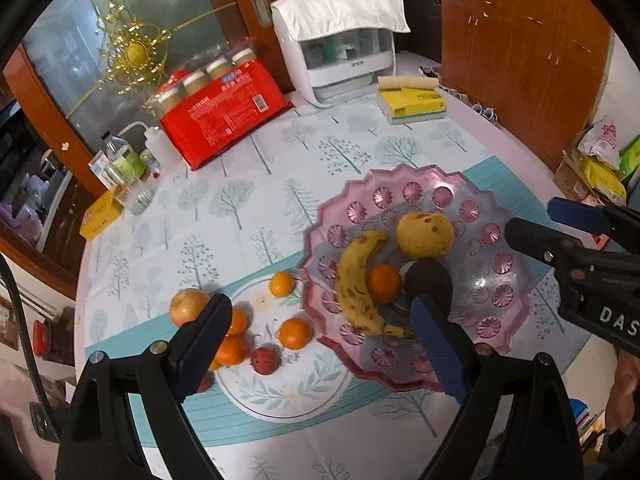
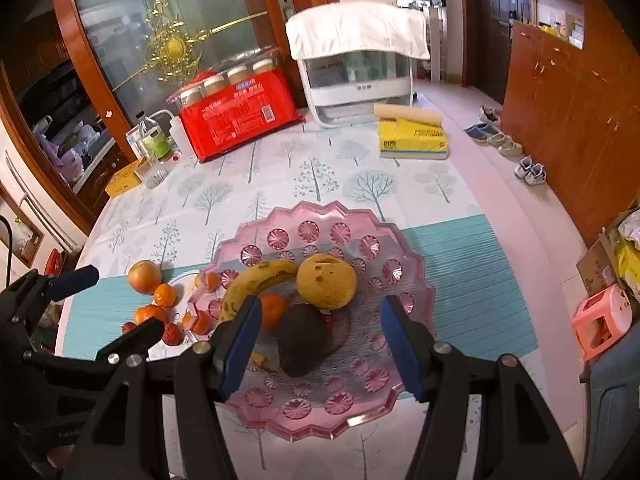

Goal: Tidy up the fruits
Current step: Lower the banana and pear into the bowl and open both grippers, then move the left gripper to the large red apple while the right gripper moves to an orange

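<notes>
The right tool, seen at the edge of the left wrist view, carries white capital letters "DAS" on its black body, and the word is cut off by the frame. The red pack behind the pink dish bears white print and a barcode label, too small to read. The yellow tissue pack has dark lettering along its side, also unreadable.
</notes>
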Tool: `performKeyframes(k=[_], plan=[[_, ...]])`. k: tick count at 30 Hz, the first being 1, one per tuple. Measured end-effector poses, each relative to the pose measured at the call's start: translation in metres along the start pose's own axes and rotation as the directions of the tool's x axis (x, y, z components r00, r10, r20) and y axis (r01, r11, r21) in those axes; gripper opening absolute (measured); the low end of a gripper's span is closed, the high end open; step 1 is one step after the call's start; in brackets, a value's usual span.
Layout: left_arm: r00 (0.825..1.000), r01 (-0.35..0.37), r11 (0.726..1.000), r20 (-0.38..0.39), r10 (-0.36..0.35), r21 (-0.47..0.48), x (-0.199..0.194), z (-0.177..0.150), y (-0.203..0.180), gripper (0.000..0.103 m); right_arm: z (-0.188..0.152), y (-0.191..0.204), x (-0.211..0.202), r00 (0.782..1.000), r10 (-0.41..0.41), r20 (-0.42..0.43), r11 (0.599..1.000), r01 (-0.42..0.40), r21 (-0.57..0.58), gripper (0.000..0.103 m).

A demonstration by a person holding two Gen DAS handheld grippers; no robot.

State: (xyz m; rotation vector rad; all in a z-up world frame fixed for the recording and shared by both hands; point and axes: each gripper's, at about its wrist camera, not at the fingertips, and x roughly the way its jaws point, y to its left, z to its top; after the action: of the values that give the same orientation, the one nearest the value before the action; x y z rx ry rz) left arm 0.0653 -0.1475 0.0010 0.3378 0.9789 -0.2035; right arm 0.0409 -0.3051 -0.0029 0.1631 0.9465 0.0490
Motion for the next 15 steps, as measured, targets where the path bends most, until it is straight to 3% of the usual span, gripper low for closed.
performKeyframes(k=[7, 15], plan=[[0.999, 0.029, 0.999, 0.022, -0.028, -0.026, -0.012, -0.007, 0.044, 0.09, -0.002, 0.027, -0.015, 0.999, -0.027, 0.04, 0.999, 0.026, 0.025, 0.062], [0.998, 0.046, 0.999, 0.053, -0.046, -0.008, -0.018, -0.02, 0.115, 0.09, -0.004, 0.088, -0.034, 0.991, -0.094, 0.1, 0.994, 0.087, 0.064, 0.062]])
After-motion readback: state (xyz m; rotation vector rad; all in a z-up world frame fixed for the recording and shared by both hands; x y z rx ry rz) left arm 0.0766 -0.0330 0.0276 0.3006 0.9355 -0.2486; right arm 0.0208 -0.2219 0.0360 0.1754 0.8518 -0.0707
